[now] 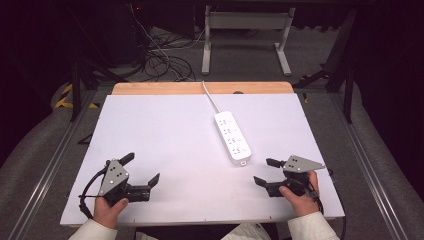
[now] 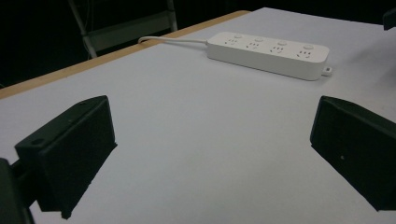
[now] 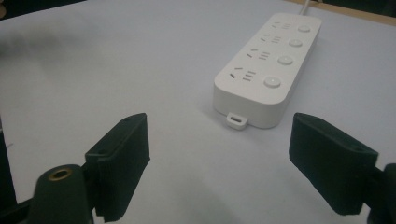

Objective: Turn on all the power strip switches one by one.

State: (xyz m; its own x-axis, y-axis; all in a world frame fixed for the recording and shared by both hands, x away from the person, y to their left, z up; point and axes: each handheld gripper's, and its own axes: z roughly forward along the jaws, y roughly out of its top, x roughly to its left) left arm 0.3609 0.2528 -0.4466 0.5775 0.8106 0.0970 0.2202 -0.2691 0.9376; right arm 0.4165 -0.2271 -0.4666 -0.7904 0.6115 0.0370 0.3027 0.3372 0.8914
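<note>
- A long white plastic power strip (image 1: 233, 137) with four sockets, each beside a round button, lies flat on the white matte worktop (image 1: 165, 130), right of centre. It runs lengthwise away from the person, and its white round cord (image 1: 210, 97) trails off over the far wooden edge (image 1: 150, 88).
- Its casing looks smooth and hard with rounded corners, and a small hanging tab (image 3: 236, 120) juts from the near end. Judging by that, it would slide easily if pushed from one side only.
- The left gripper (image 1: 141, 171) rests low near the front left of the worktop, held in a hand (image 1: 111, 207). Its black blocky fingers (image 2: 74, 149) stand wide apart with nothing between them, well apart from the strip.
- The right gripper (image 1: 266, 172) sits near the front right, just short of the strip's near end. Its fingers (image 3: 122, 158) are also spread and empty.
- Both grippers point toward the strip, a likely ready stance, with the right one better placed to reach it first.
</note>
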